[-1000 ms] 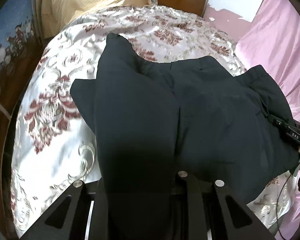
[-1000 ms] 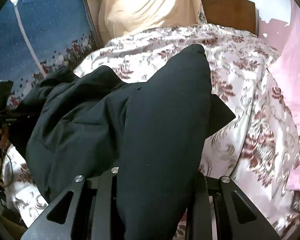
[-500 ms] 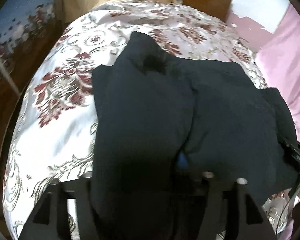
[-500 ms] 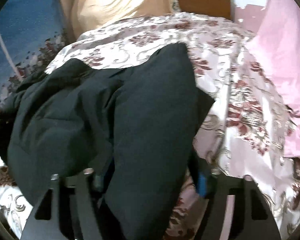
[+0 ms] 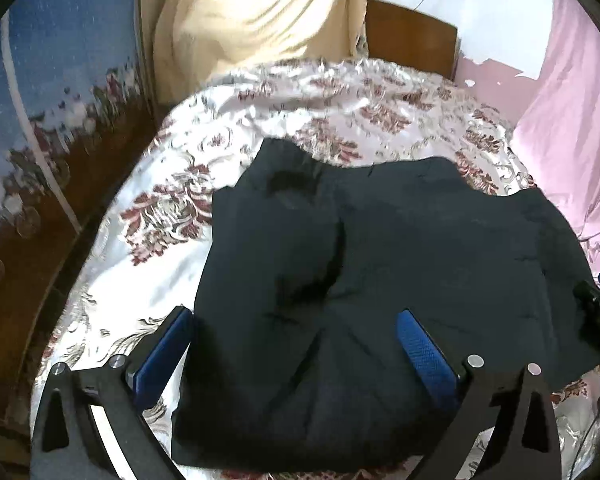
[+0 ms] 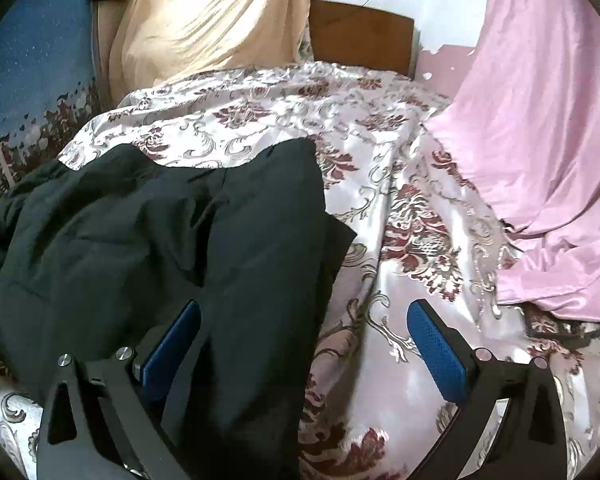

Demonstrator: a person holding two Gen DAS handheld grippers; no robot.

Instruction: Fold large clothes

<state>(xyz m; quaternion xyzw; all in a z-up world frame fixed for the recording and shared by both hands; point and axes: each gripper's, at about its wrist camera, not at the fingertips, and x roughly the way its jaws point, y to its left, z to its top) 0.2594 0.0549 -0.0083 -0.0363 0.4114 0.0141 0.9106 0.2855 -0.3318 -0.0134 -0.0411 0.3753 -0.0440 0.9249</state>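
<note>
Two grippers hover over one dark garment (image 5: 380,280) spread on the bed's patterned bedspread (image 5: 204,168). From the left wrist view, a blue printed cloth (image 5: 60,80) hangs at the far left, a cream drape (image 5: 260,20) behind the bed, then a wooden headboard (image 5: 412,40), and a pink sheet (image 5: 572,120) on the right. The garment lies folded over itself in a broad dark slab, its long axis running from the near edge of the bed away toward the headboard, with one narrower end pointing that way. The left gripper (image 5: 296,336) has jaws that have just been opening and now stand spread wide; the garment's near edge lies between the blue pads (image 5: 424,352), but neither pad presses on it. In the right wrist view the garment (image 6: 180,240) fills the left half, the bare bedspread (image 6: 400,184) the middle. The right gripper (image 6: 304,336) likewise has jaws just opened wide, the left pad beside the cloth, the right pad over bare bedspread, gripping nothing.
</note>
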